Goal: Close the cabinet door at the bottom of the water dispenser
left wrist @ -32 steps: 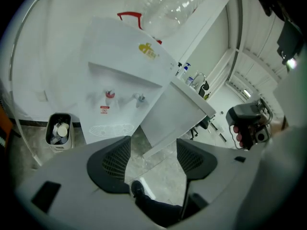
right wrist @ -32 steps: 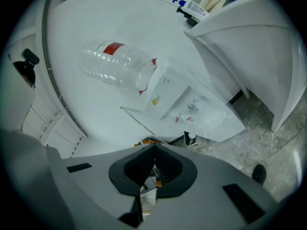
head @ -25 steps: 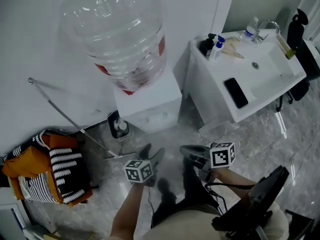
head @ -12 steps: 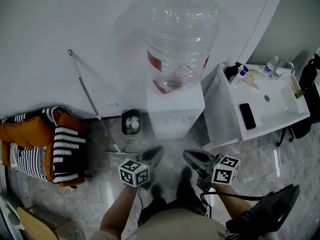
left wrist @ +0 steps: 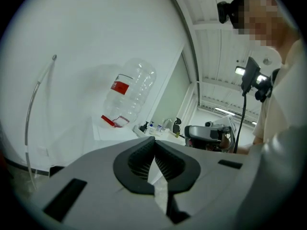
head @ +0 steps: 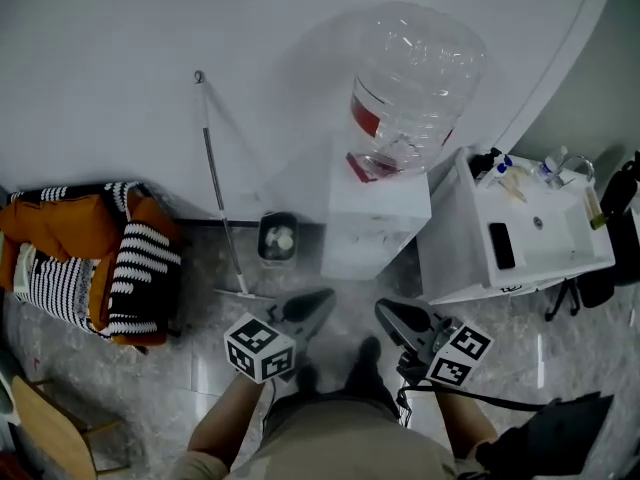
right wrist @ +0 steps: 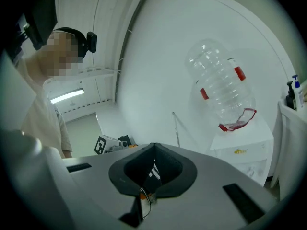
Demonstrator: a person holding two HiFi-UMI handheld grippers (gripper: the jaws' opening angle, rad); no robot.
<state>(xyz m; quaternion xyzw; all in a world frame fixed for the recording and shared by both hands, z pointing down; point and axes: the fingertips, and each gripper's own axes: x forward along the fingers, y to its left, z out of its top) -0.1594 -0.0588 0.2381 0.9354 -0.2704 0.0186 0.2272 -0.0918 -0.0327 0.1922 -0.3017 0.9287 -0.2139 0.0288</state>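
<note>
The white water dispenser [head: 375, 218] stands against the wall with a clear upturned bottle [head: 415, 83] on top. From above, its bottom cabinet door is hidden behind the upper body. The left gripper [head: 328, 294] and right gripper [head: 380, 306] hover side by side over the floor, short of the dispenser and touching nothing. Both are shut and empty. In the left gripper view the gripper's [left wrist: 154, 140] jaw tips meet below the tilted bottle [left wrist: 128, 92]. In the right gripper view that gripper's [right wrist: 153, 146] jaws also meet, with the dispenser [right wrist: 244, 147] ahead on the right.
A white sink cabinet [head: 530, 238] stands right of the dispenser. A small bin [head: 278, 238] and a leaning mop pole [head: 215, 188] are on its left. An orange striped bag [head: 100, 258] lies far left, and a wooden chair [head: 40, 423] is at the bottom left. The person's feet [head: 340, 373] are between the grippers.
Both grippers have risen from the floor and drawn back from the dispenser. The head view has pulled up and back, so the dispenser looks smaller and farther right.
</note>
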